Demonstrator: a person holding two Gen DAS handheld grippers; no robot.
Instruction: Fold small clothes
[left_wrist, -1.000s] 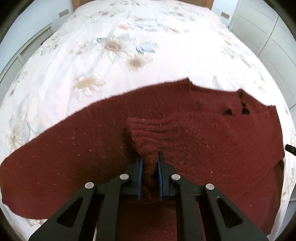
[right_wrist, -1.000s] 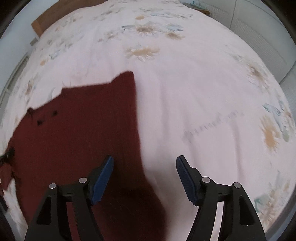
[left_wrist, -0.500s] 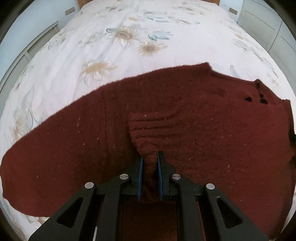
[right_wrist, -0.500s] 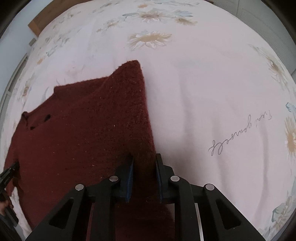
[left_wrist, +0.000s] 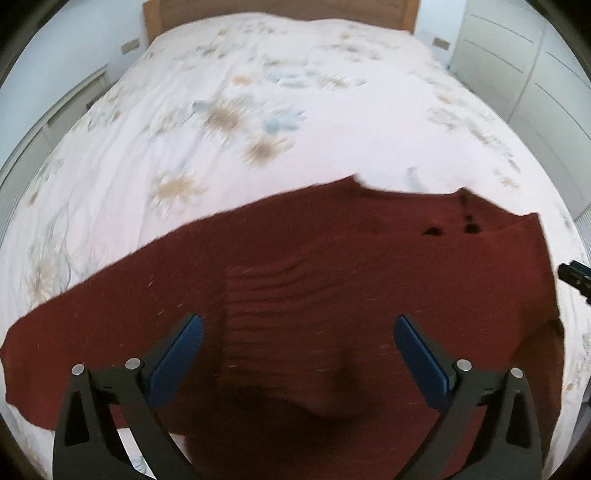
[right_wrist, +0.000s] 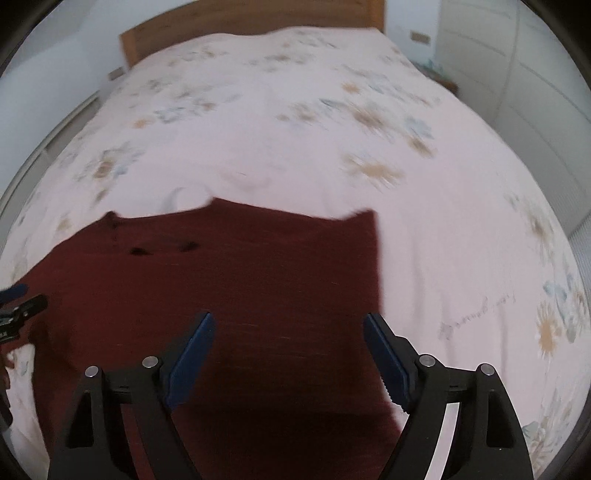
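across the bed (left_wrist: 332, 92), your dark red knitted garment (left_wrist: 332, 266) lies spread flat on the pale floral bedspread (right_wrist: 295, 129), near its foot end, with a wooden headboard (right_wrist: 240, 18) at the far end and white cupboard doors (left_wrist: 535, 74) along the right wall. your left tool (left_wrist: 295, 339) is opening, its blue pads wide apart above the ribbed fold with nothing pinched. your right tool (right_wrist: 286, 343) is opening too, jaws clear of the cloth, over the garment's right edge.

soft daylight, motion blur, fisheye-warped edges
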